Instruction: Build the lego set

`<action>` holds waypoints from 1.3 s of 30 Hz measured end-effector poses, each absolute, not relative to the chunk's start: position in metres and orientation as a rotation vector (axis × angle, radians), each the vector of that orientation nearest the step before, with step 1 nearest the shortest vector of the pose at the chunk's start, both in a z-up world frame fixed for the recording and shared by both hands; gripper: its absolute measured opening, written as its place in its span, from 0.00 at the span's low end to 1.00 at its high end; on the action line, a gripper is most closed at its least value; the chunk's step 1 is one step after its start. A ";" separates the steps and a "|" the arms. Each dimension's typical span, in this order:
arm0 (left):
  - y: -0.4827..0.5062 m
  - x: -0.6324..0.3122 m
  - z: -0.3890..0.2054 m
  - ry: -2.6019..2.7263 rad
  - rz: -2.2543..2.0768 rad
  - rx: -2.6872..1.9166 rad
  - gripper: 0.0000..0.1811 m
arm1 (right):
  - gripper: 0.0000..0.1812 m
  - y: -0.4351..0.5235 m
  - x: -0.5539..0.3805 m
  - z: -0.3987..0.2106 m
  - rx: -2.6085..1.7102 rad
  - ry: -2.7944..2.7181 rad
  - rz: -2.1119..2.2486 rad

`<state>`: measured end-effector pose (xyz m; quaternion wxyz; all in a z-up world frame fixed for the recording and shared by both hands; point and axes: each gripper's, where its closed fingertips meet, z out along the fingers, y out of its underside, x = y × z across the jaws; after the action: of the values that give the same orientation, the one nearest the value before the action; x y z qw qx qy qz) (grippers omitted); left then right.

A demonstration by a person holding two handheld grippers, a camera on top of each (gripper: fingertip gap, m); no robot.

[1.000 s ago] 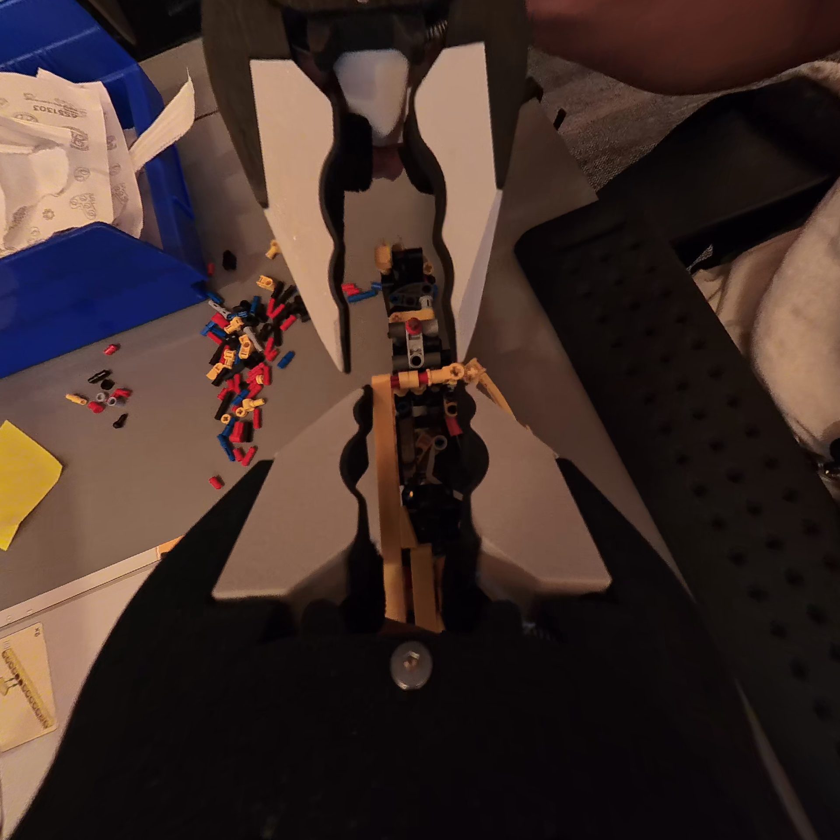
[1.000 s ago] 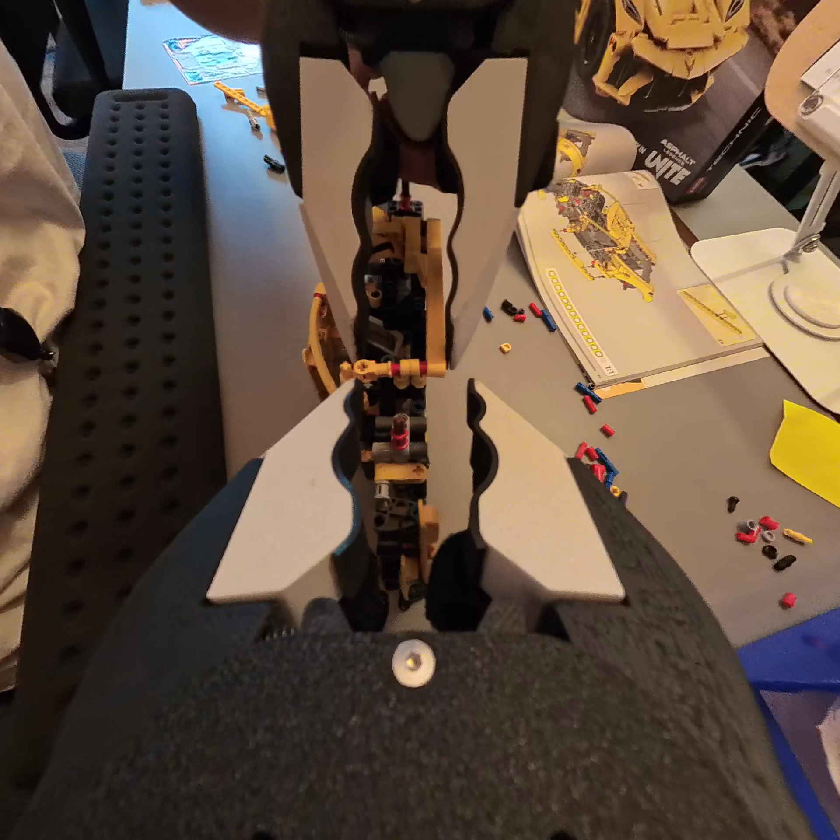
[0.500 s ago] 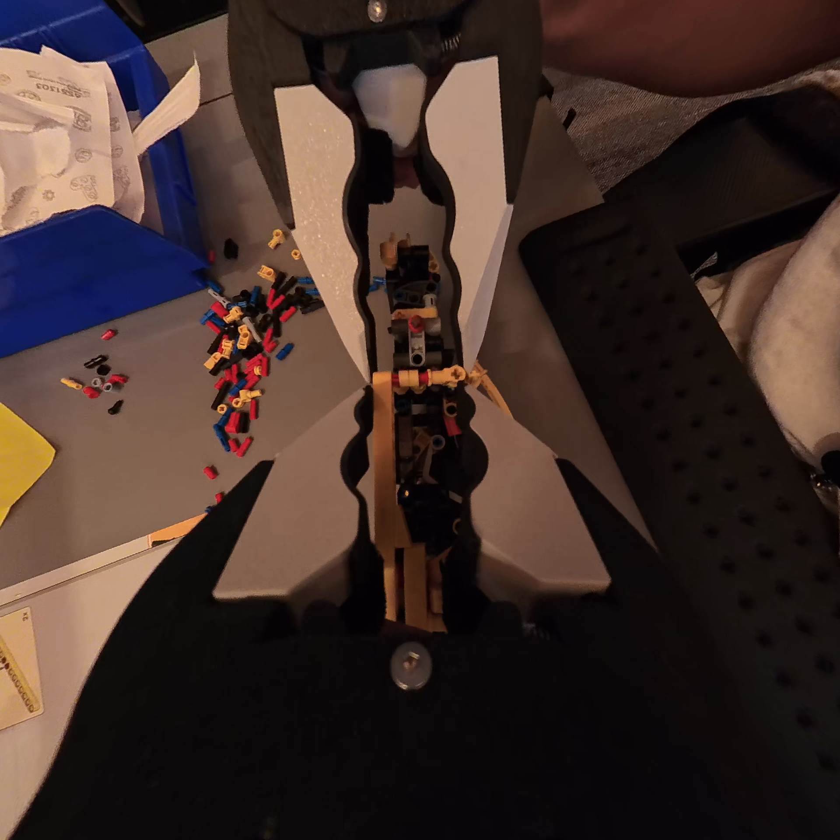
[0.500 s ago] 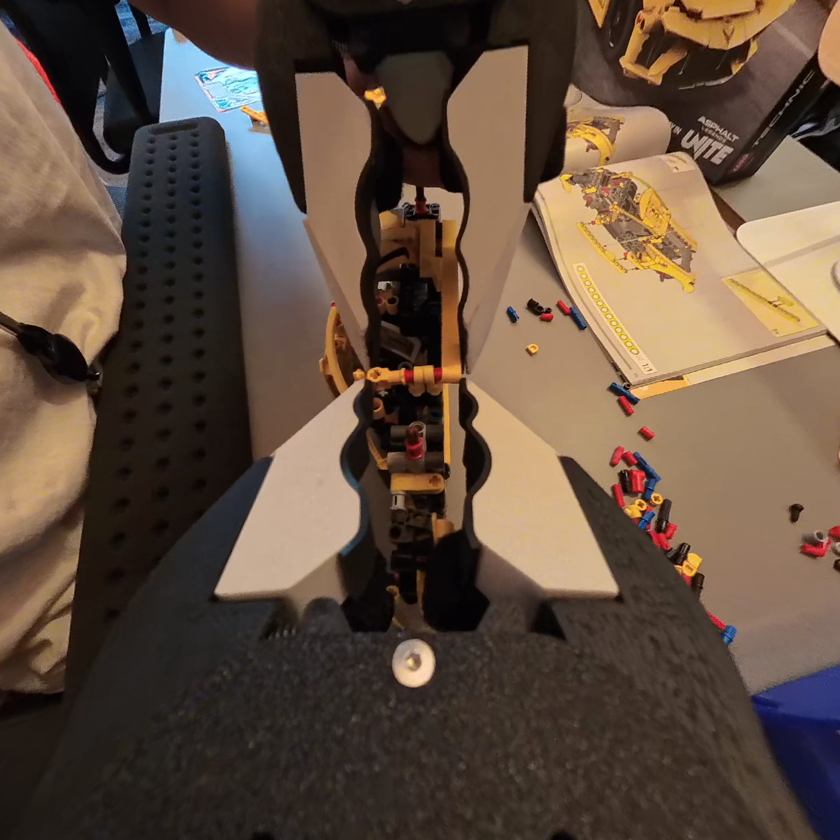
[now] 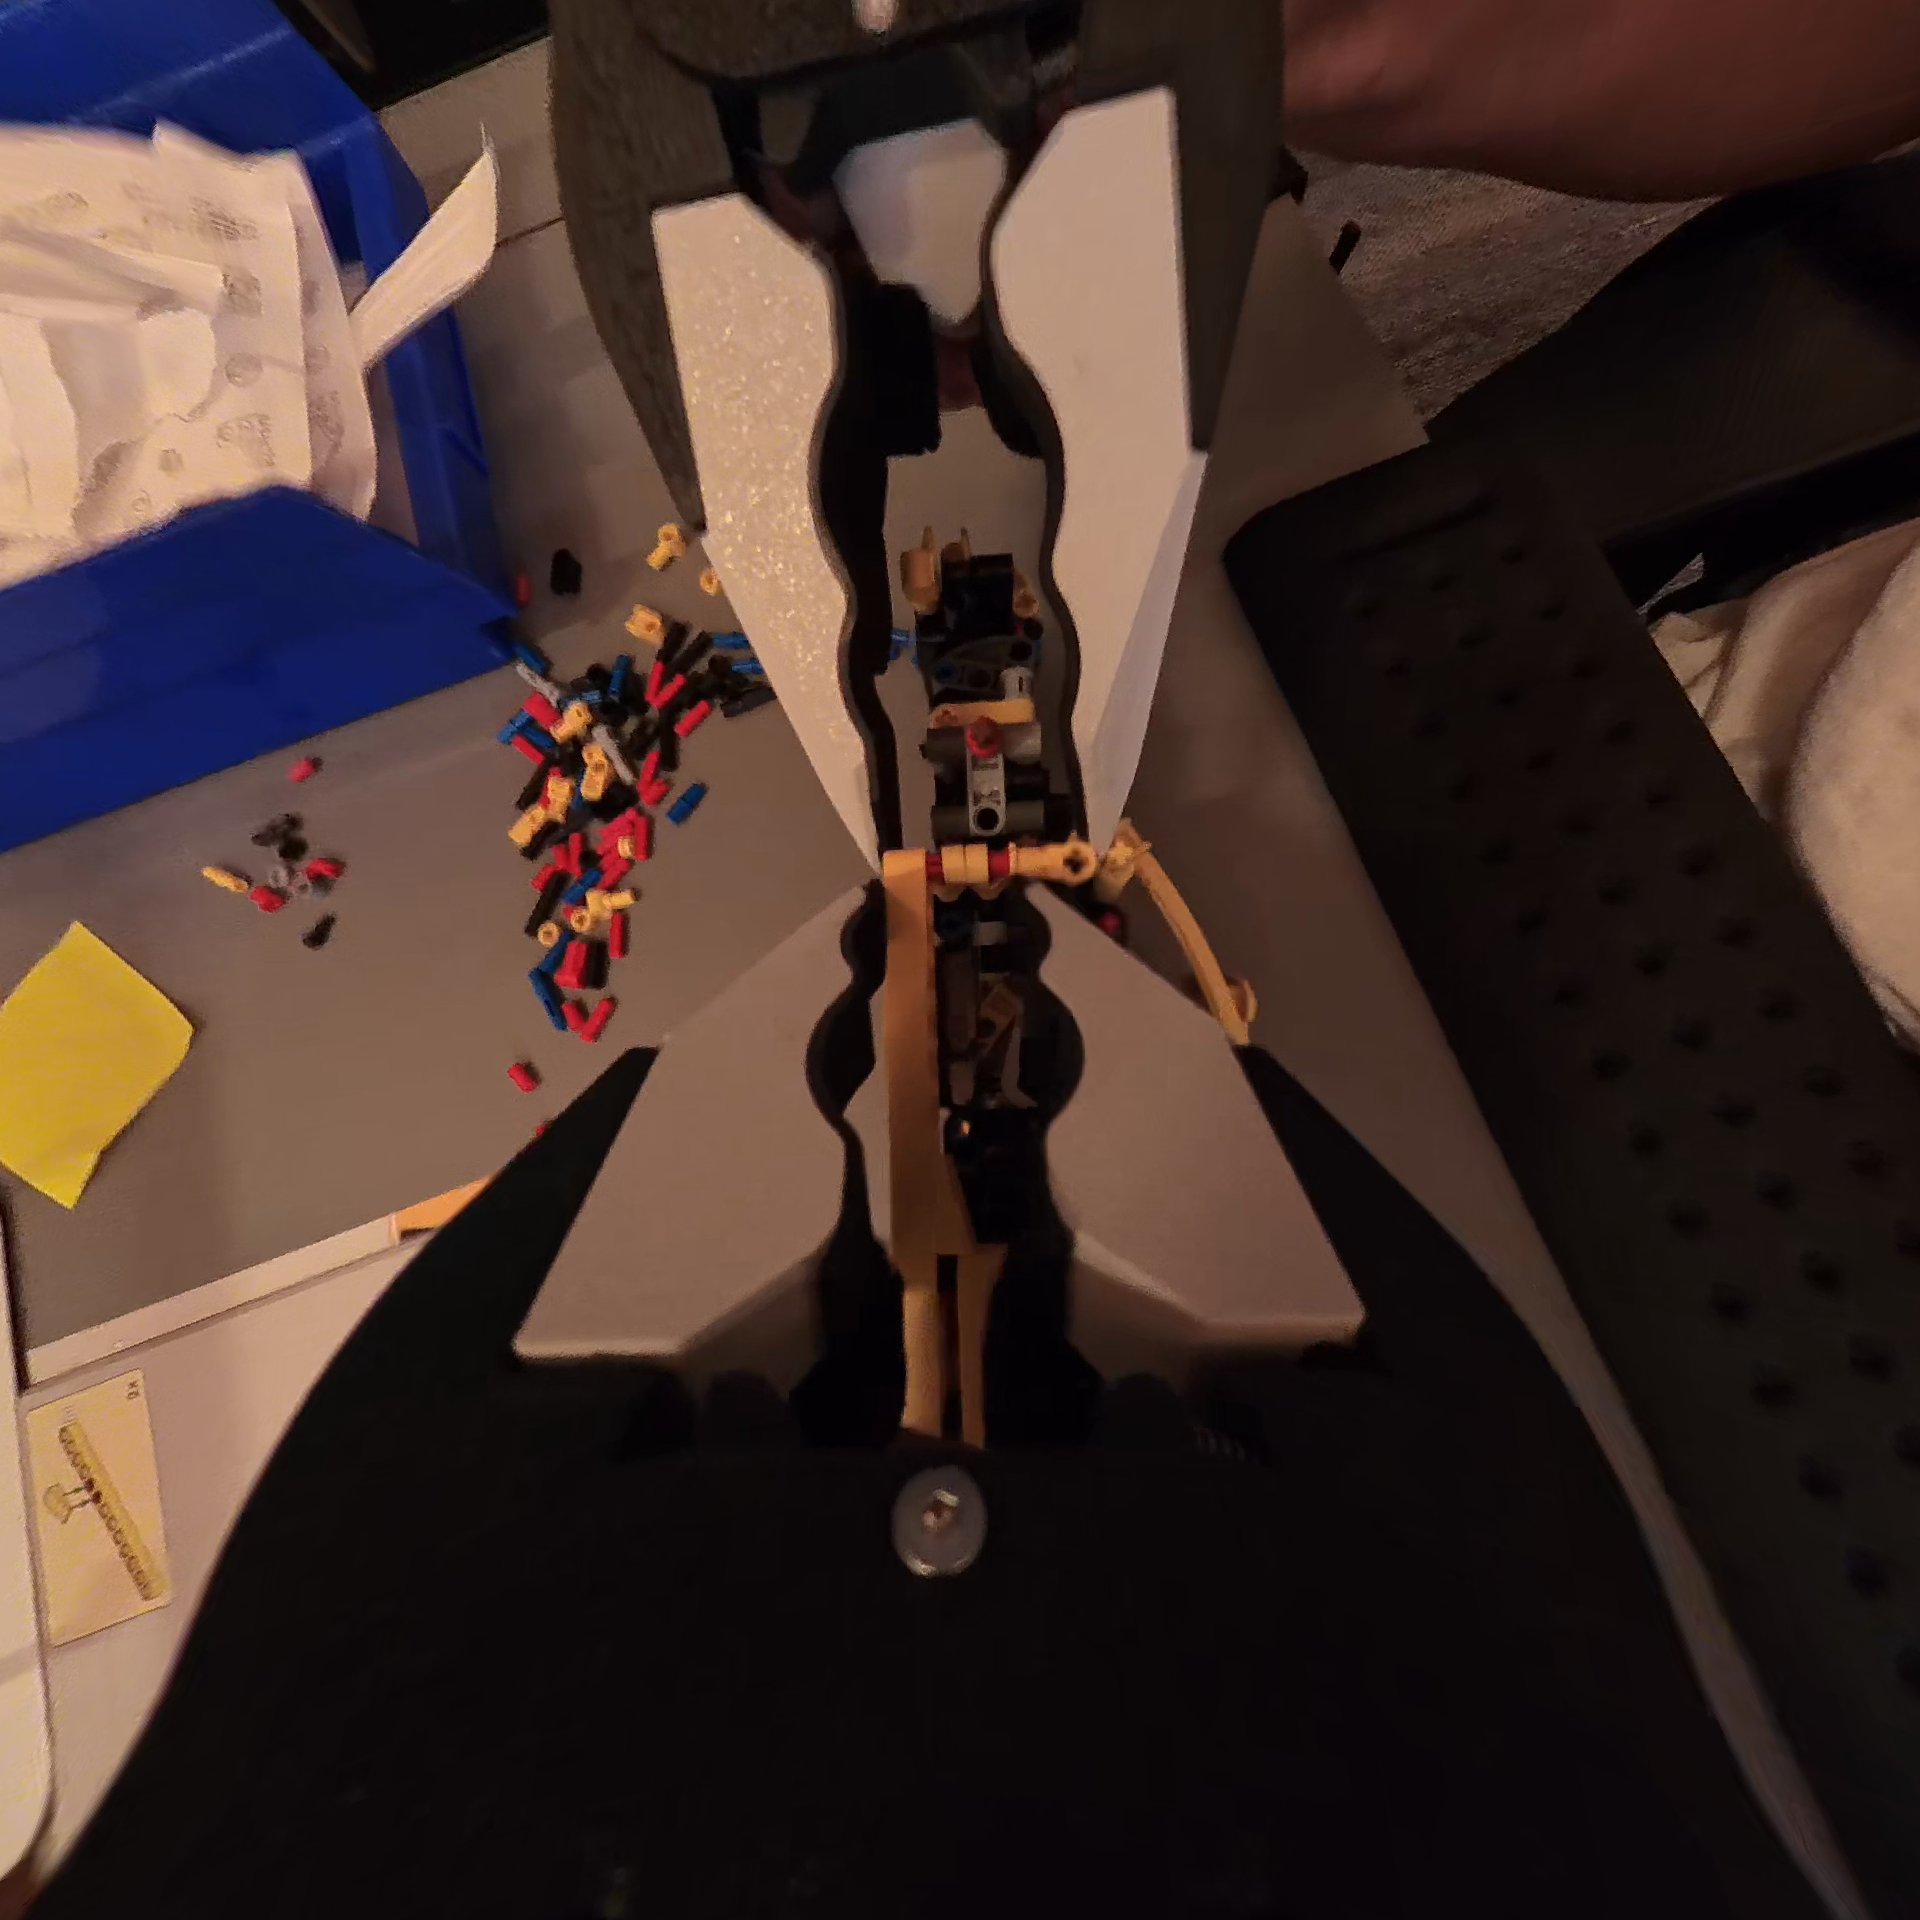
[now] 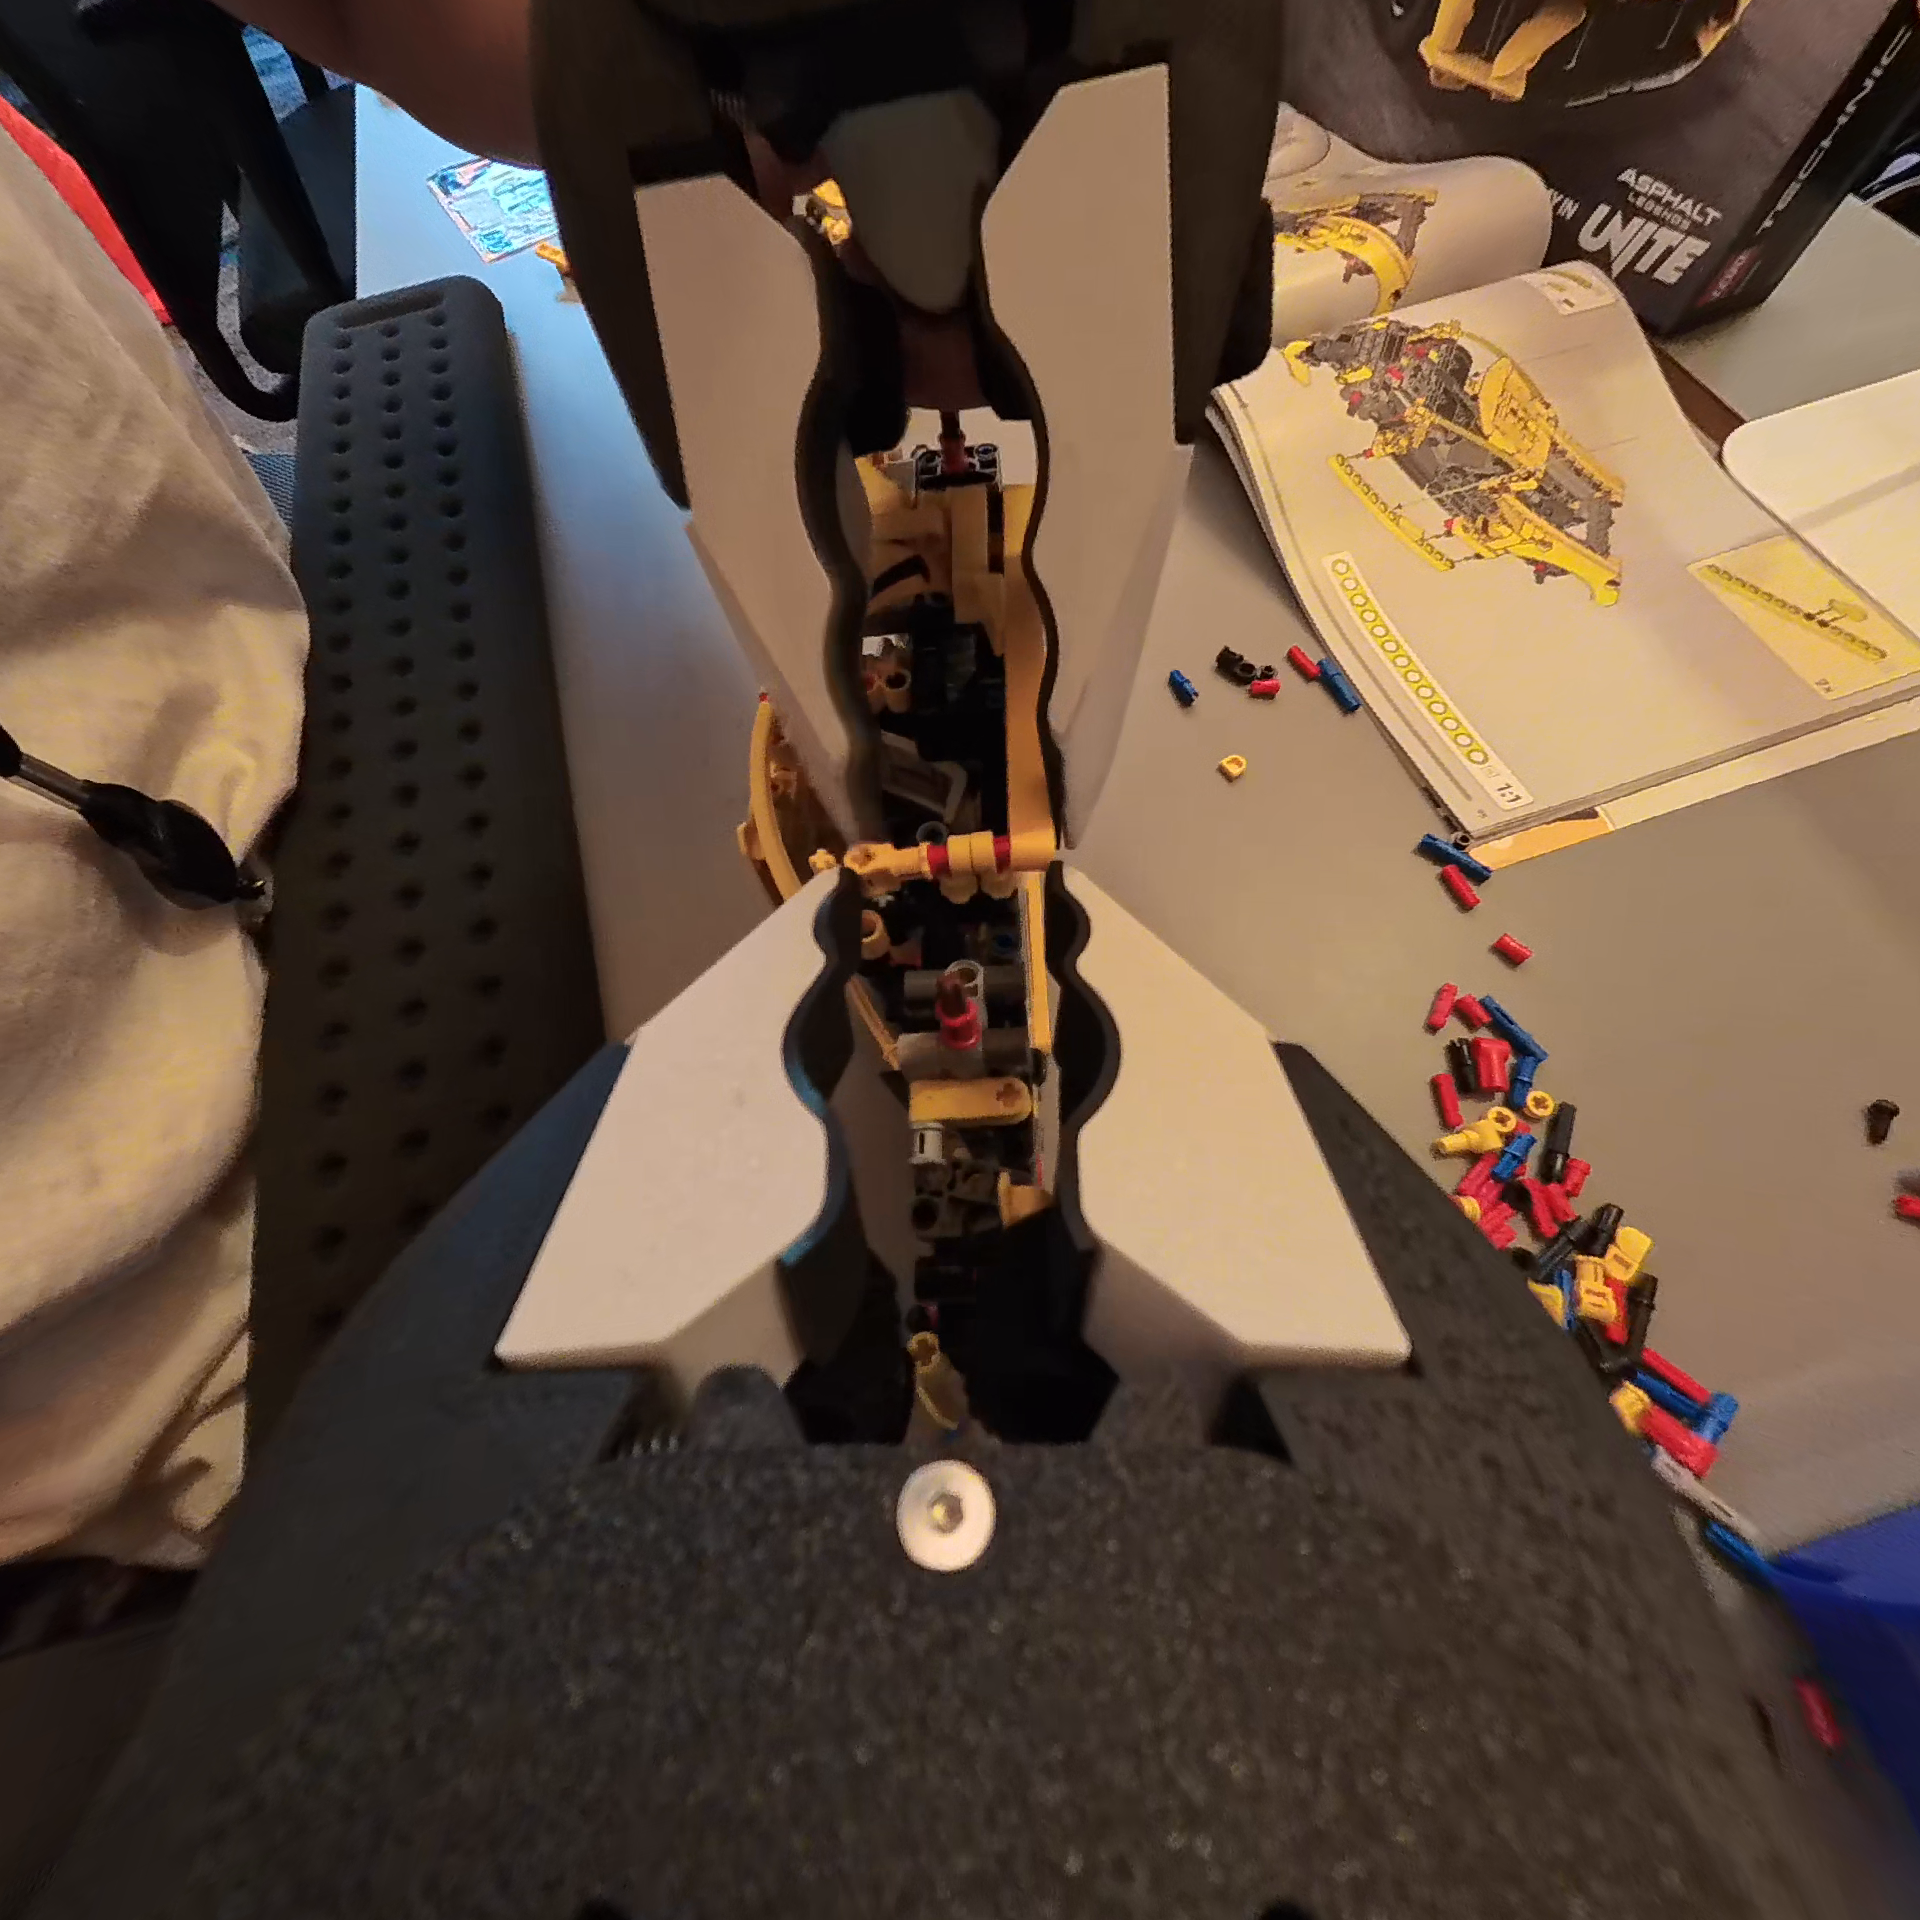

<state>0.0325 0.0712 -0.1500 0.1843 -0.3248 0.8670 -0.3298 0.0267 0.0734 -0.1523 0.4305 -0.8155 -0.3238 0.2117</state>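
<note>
Yellow and black, the partly built lego model (image 5: pixel 971 997) is clamped from opposite ends by two facing grippers above the grey desk (image 5: pixel 343 1049). In the left wrist view, the left gripper (image 5: pixel 961 914) is closed on the model's near end, a long yellow beam (image 5: pixel 906 1039) running between its pale fingers (image 5: pixel 1174 1122); the right gripper (image 5: pixel 971 831) reaches in from the far side, closed on the other end. The fingertips of the two grippers almost meet at a yellow-and-red cross axle (image 5: pixel 987 862). A curved yellow arch piece (image 5: pixel 1184 935) projects to the right of the model.

In the right wrist view, the right gripper (image 6: pixel 951 894) grips the model (image 6: pixel 961 1018) at its near end and the left gripper (image 6: pixel 956 831) holds the far end.

On the desk to the left in the left wrist view lies a scatter of red, blue, black and yellow loose pins (image 5: pixel 603 810). Beyond it stands a blue bin (image 5: pixel 208 644) holding crumpled white paper bags (image 5: pixel 156 343). A yellow sticky note (image 5: pixel 83 1060) lies near the left edge. A black perforated chair armrest (image 5: pixel 1621 935) runs along the right.

In the right wrist view, an open instruction booklet (image 6: pixel 1558 540) lies far right on the desk, with the set's box (image 6: pixel 1621 125) behind it.
</note>
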 end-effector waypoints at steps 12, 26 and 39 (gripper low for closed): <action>0.072 0.030 -0.150 2.447 -1.005 -0.910 0.13 | 0.21 0.070 0.031 -0.143 -2.020 -0.689 0.467; 0.095 0.044 -0.151 2.222 -0.965 -1.369 0.11 | 0.14 0.076 0.026 -0.143 -2.090 0.114 -0.025; 0.096 0.042 -0.153 2.253 -0.971 -1.237 0.08 | 0.04 0.081 0.036 -0.152 -2.061 0.126 -0.234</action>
<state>0.0420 0.0957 -0.1533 0.1958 -0.4417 0.8041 -0.3465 0.0362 0.0809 -0.1522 0.5070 -0.8549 0.0521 -0.0969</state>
